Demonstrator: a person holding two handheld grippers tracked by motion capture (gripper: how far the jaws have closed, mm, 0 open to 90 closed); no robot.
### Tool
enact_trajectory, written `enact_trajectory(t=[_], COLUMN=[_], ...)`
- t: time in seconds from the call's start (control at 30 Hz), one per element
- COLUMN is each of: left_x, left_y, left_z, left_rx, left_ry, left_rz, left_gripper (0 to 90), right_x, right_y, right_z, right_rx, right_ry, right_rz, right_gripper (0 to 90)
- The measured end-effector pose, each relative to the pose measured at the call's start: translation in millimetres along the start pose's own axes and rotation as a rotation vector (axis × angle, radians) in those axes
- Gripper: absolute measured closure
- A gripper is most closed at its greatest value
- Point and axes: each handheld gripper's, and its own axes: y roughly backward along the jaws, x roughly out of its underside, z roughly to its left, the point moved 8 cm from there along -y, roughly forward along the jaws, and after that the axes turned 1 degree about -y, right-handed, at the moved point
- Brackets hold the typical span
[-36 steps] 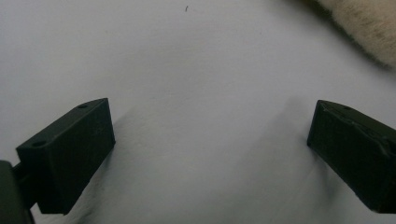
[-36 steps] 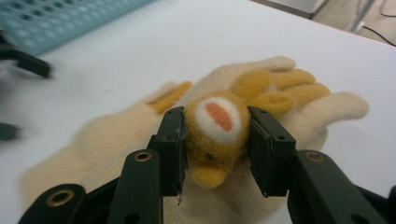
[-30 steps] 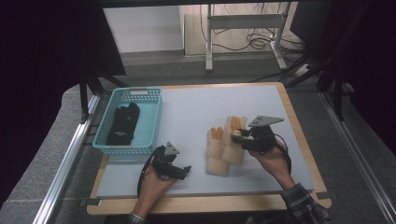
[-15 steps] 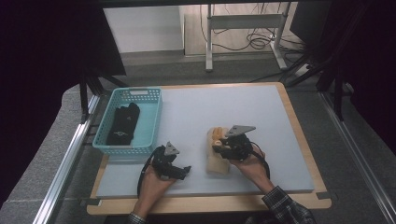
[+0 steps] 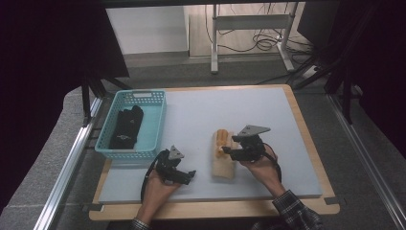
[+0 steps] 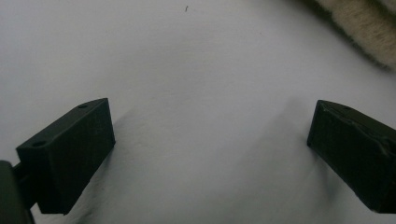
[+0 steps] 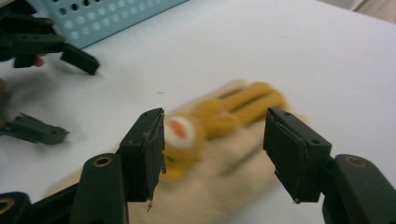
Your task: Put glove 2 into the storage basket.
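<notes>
One cream-and-orange glove [image 5: 223,155] centre frame; right gripper [image 5: 229,151] jaws spread over it. Left gripper [image 5: 190,174] jaws released, lower left. One teal basket [image 5: 154,125].

Beige-and-orange glove [image 5: 224,154] flat on white tabletop [image 5: 206,115].
</notes>
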Motion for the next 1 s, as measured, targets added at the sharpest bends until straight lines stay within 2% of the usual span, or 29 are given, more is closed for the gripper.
enact_trajectory(t=[0.03, 0.17, 0.33, 0.7, 1.0], left_x=[0.0, 0.1, 0.2, 0.2, 0.2], left_y=[0.0, 0.1, 0.1, 0.1, 0.2], left_z=[0.0, 0.1, -0.1, -0.1, -0.1], left_rx=[0.0, 0.0, 0.001, 0.001, 0.002], left_ry=[0.0, -0.003, -0.001, -0.001, 0.0], left_rz=[0.0, 0.002, 0.002, 0.002, 0.002], left_gripper=[0.9, 0.9, 0.9, 0.9, 0.9], right_x=[0.4, 10.7, 32.2, 64.9, 74.0], right_y=[2.5, 11.3, 14.9, 13.0, 0.9], right_z=[-3.8, -21.8, -29.5, -13.1, -1.8], right_rx=[0.006, 0.021, 0.027, -0.033, -0.062], right_ry=[-0.004, -0.043, -0.057, -0.034, -0.026], right_rz=[0.001, 0.018, 0.062, 0.117, 0.147], right_gripper=[39.2, 53.5, 71.7, 87.4, 88.6])
